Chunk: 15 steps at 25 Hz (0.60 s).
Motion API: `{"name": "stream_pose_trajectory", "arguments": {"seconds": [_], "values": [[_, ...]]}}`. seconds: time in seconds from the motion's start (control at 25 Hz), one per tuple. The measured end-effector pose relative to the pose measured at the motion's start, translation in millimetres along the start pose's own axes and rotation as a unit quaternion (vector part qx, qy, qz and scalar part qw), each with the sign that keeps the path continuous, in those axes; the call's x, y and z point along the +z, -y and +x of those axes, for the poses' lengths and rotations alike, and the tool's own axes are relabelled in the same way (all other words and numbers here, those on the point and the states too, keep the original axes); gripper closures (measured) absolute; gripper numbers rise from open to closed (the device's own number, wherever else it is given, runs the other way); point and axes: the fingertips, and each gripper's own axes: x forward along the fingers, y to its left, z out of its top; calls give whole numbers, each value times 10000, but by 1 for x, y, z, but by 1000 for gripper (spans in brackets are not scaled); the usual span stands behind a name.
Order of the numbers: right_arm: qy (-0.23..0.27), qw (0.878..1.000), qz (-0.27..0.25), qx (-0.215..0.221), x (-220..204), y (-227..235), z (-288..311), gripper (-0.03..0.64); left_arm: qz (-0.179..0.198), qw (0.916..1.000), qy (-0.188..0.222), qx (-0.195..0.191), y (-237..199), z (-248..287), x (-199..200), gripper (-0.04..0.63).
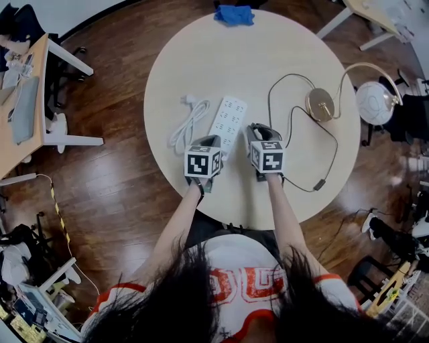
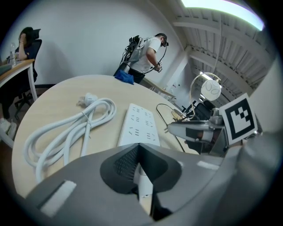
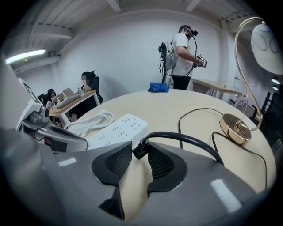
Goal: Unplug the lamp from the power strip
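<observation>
The white power strip [image 1: 228, 122] lies on the round table [image 1: 201, 60], with its near end under my grippers. My left gripper [image 1: 212, 143] is shut on that near end; a white piece shows between its pads [image 2: 126, 161]. My right gripper [image 1: 257, 131] is shut on the lamp's black plug [image 3: 139, 148], which sits at the jaw tips just beside the strip [image 3: 116, 128]. From the plug, the black cord [image 3: 190, 141] arcs right toward the lamp's brass base [image 1: 320, 104]. The lamp head [image 1: 374, 102] hangs past the table's right edge.
The strip's own white cable [image 1: 187, 124] lies coiled left of it. A blue cloth [image 1: 234, 15] sits at the table's far edge. A person [image 3: 182, 57] stands beyond the table. Desks [image 1: 23, 100] and chairs ring the room.
</observation>
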Motion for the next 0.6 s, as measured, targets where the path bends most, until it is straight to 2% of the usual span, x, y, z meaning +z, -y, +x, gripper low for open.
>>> {"name": "stream_pose_trajectory", "arguments": {"seconds": [0.12,0.2,0.28,0.44,0.6], "values": [[-442,9988,201,87,-23,-5,3,499,25,9999,-127,-75,-2,-3,-3,595],[-692,9968,352,211,-35,-9,1,437,-11,9998,-159,-109,-2,-9,-5,595],[-768,9954,513,273,-42,-11,-5,402,-169,9996,10,-233,1,-17,-1,595],[-495,9951,820,258,-49,-15,-32,414,-321,9974,442,-477,15,-40,8,595],[71,9894,1347,536,-43,-31,-68,477,-404,9930,847,-716,31,-64,17,595]]}}
